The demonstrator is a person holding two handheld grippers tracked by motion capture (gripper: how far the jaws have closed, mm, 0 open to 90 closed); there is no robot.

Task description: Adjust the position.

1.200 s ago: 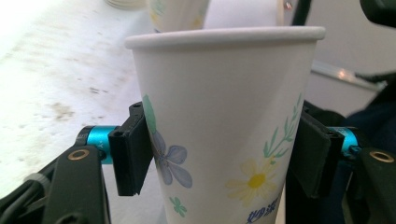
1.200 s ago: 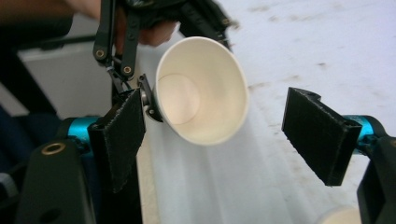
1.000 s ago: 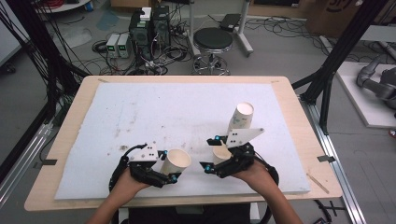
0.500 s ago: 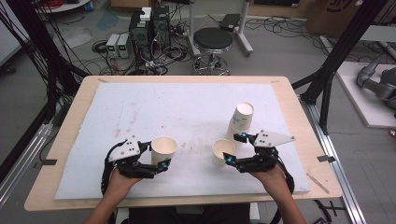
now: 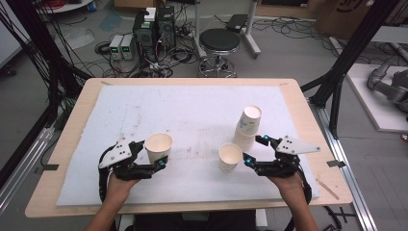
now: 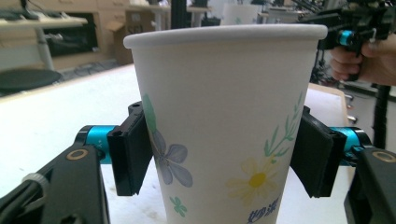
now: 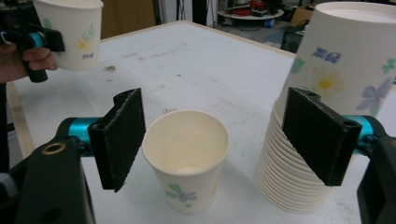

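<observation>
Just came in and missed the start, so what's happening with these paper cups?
A person at the table works a hand-held gripper in each hand. The left hand-held gripper is clamped on a flower-printed paper cup and holds it upright. The right hand-held gripper stands open behind a second single cup that sits on the white mat, not gripping it. A tall stack of cups stands just beside that cup.
</observation>
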